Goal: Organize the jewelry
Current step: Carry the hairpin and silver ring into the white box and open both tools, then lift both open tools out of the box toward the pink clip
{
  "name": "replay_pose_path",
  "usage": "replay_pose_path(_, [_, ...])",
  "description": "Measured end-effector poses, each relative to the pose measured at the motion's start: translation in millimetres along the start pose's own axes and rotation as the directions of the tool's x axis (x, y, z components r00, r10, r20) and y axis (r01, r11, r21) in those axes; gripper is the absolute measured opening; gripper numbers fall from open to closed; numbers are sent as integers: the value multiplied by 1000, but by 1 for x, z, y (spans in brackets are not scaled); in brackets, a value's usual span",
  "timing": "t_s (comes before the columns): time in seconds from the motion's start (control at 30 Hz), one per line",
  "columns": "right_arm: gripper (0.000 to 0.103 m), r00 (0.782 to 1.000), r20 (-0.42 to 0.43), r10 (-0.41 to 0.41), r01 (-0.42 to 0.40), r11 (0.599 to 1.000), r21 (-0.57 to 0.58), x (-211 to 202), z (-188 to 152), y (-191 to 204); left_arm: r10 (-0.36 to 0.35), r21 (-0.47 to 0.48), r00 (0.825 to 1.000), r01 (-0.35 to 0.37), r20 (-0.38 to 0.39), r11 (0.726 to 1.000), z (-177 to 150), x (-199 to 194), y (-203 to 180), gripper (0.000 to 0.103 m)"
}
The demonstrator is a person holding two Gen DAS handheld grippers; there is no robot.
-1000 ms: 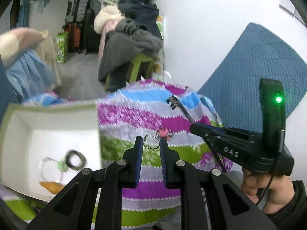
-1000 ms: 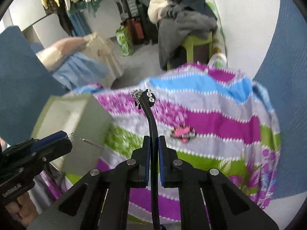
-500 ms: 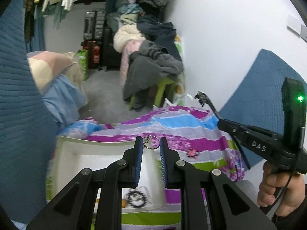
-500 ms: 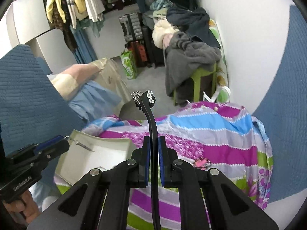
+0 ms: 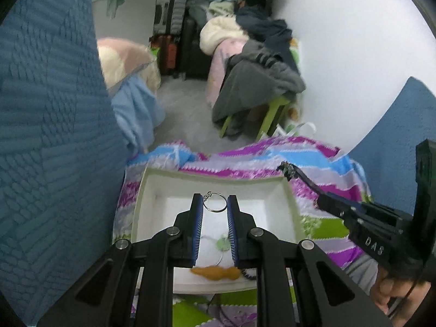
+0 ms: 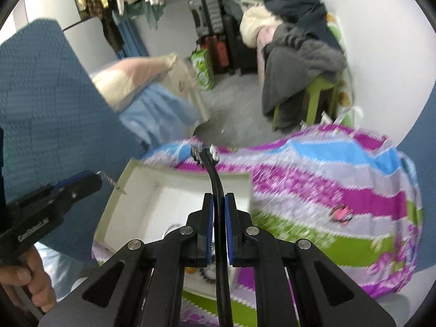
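"DAS" on right tool (image 5: pixel 324 204), blurred unreadable lettering on left tool (image 6: pixel 92 182)

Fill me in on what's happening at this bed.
A person is sorting jewelry with a handheld gripper in each hand. The left gripper holds a small metal ring over the open white box, which sits on the striped blanket and already holds a few pieces. The right gripper is shut on a black hairband with sparkly trim at its tip, also near the box. A pink clip lies on the blanket.
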State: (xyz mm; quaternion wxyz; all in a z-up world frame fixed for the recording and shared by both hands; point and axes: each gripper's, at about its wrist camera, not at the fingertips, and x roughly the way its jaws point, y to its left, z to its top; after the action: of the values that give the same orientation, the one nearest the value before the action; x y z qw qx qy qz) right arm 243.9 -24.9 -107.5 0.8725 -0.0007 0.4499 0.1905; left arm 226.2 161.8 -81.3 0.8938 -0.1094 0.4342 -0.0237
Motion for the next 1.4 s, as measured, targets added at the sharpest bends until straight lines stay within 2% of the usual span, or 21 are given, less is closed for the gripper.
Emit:
replay_pose_path(0.13, [6, 998, -68, 11, -11, 1000, 5, 24, -20, 5, 19, 9, 999, -19, -50, 1000, -19, 21, 6, 17])
replay_pose_path(0.33, [6, 989, -150, 9, -10, 1000, -3, 52, -40, 8, 10, -16, 991, -12, -131, 1000, -45, 50, 13, 17])
replay_pose_path(0.53, [8, 981, -181, 63, -61, 998, 16, 54, -43, 7, 9, -59, 987, -18, -161, 998, -52, 60, 19, 19])
replay_pose_path(0.57, [10, 981, -178, 79, -76, 997, 20, 52, -42, 7, 11, -69, 987, -22, -163, 997, -52, 58, 20, 19])
replay_pose_path(0.6, [16, 980, -175, 91, -89, 996, 20, 49, -40, 7, 14, -77, 988, -27, -155, 997, -51, 55, 20, 20])
replay_pose_path(0.63, [21, 980, -168, 105, -104, 994, 15, 45, -38, 8, 16, -81, 989, -28, -148, 996, -49, 52, 20, 28])
replay_pose_path(0.67, [28, 981, -157, 114, -114, 993, 7, 40, -36, 8, 20, -85, 991, -31, -135, 996, -47, 47, 18, 43])
replay_pose_path(0.73, [28, 985, -130, 113, -117, 993, -24, 28, -31, 11, 40, -86, 994, -49, -101, 995, -43, 34, 15, 58])
replay_pose_path(0.87, [28, 991, -51, 123, -126, 990, -63, -1, -20, 10, 40, -77, 999, -43, -31, 996, -33, 8, 2, 64])
replay_pose_path(1.03, [30, 993, 52, 108, -103, 991, -83, -35, -6, -7, 16, -92, 999, -12, 45, 996, -24, -18, -15, 65])
replay_pose_path(1.2, [31, 988, 143, 61, -47, 994, -96, -61, -1, -34, -14, -88, 997, 20, 74, 996, -22, -21, -43, 65])
replay_pose_path(1.3, [31, 984, 174, 38, -24, 996, -82, -68, -4, -56, -30, -72, 996, 37, 87, 997, -23, -19, -64, 65])
replay_pose_path(1.4, [31, 980, 197, 9, 0, 999, -47, -73, -9, -87, -76, -49, 992, 81, 96, 996, -25, -12, -87, 65])
